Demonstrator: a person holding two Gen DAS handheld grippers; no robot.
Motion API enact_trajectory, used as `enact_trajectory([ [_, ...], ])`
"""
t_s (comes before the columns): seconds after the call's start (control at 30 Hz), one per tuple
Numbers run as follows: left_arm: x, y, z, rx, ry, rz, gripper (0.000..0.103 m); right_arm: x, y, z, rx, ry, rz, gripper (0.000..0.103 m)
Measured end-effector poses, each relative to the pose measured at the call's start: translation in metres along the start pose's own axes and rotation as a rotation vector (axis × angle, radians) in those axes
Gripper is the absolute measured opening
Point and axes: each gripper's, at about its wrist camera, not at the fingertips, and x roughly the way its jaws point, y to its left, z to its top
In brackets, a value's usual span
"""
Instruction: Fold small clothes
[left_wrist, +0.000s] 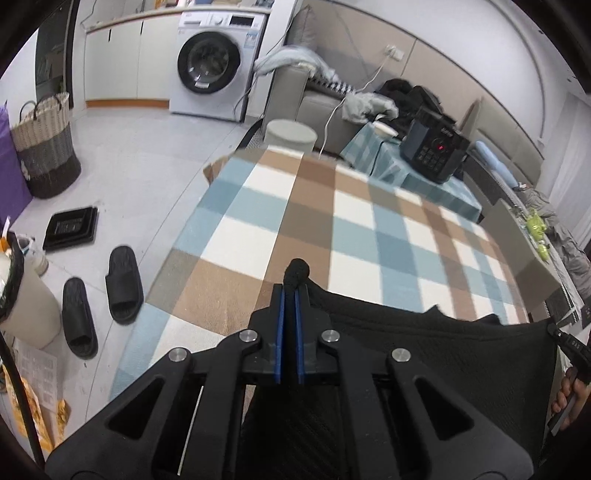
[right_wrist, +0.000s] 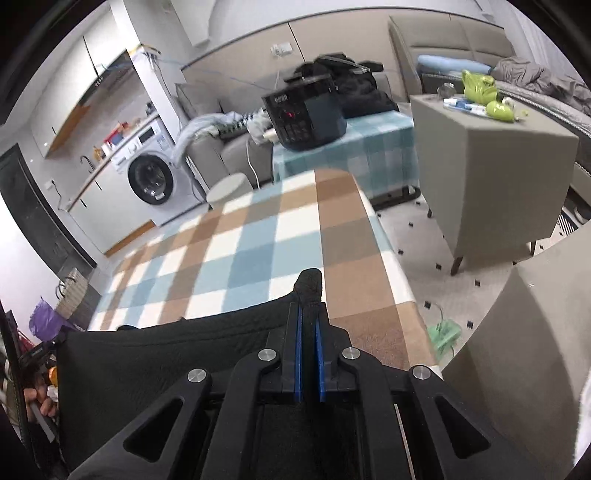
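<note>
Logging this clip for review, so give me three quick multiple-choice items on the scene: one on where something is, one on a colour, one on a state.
1. Where is the pair of black slippers?
A. On the checked cloth
B. On the floor beside the table
C. On the sofa

2. What colour is the garment held by the grippers?
A. Black
B. Red
C. White

3. How does the left gripper stand?
A. Wide open above the cloth
B. Open with nothing near it
C. Shut on a corner of the garment

Answers:
1 B: the left wrist view shows both slippers on the pale floor, left of the checked tablecloth.
2 A: the fabric stretched between both grippers is black.
3 C: a bunched black corner sticks out past the closed blue-lined fingers; the right gripper pinches the other corner likewise.
</note>
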Motion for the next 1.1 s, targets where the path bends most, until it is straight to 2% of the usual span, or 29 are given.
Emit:
enact_trajectory([
  [0.03, 0.007, 0.001, -0.001, -0.007, 0.024, 0.018, 0.005, 0.006, -0.002, -0.001, 0.009, 0.015, -0.002, 0.007],
  [0.1, 0.016, 0.006, -0.007, -0.028, 0.067, 0.047, 0.009, 0.015, -0.007, -0.004, 0.031, 0.066, -0.028, 0.016],
  [0.2, 0.009, 0.009, -0.014, -0.024, 0.069, 0.074, 0.013, 0.004, -0.013, -0.013, 0.046, 0.064, -0.014, 0.026],
  [0.27, -0.004, 0.009, -0.020, -0.012, 0.058, 0.084, 0.018, -0.010, -0.016, -0.022, 0.040, 0.062, -0.021, 0.027],
  [0.3, -0.011, 0.009, -0.023, -0.009, 0.052, 0.084, 0.025, -0.018, -0.016, -0.028, 0.039, 0.063, -0.023, 0.027],
  [0.33, -0.019, 0.010, -0.027, -0.008, 0.046, 0.082, 0.039, -0.027, -0.017, -0.035, 0.041, 0.065, -0.022, 0.027],
  [0.4, -0.042, 0.009, -0.038, -0.011, 0.025, 0.067, 0.057, -0.049, -0.014, -0.053, 0.033, 0.078, -0.004, 0.033],
  [0.43, -0.055, 0.007, -0.045, -0.008, 0.009, 0.053, 0.060, -0.056, -0.011, -0.060, 0.025, 0.079, 0.000, 0.036],
  [0.5, -0.076, 0.001, -0.058, 0.017, -0.001, 0.036, 0.060, -0.077, -0.002, -0.077, -0.001, 0.085, 0.011, 0.042],
  [0.57, -0.097, -0.009, -0.074, 0.054, -0.008, 0.026, 0.063, -0.092, 0.011, -0.089, -0.035, 0.103, 0.017, 0.042],
  [0.63, -0.113, -0.020, -0.090, 0.078, -0.013, 0.005, 0.072, -0.108, 0.026, -0.104, -0.062, 0.096, 0.053, 0.043],
  [0.73, -0.131, -0.040, -0.118, 0.110, 0.004, -0.037, 0.077, -0.117, 0.049, -0.125, -0.118, 0.121, 0.063, 0.057],
  [0.8, -0.138, -0.057, -0.136, 0.166, 0.022, -0.056, 0.079, -0.122, 0.065, -0.140, -0.166, 0.112, 0.047, 0.059],
  [0.9, -0.144, -0.080, -0.167, 0.257, 0.032, -0.061, 0.082, -0.117, 0.079, -0.165, -0.161, 0.168, 0.104, 0.064],
  [1.1, -0.134, -0.098, -0.212, 0.255, 0.141, -0.115, 0.082, -0.103, 0.095, -0.199, -0.192, 0.230, 0.044, 0.067],
])
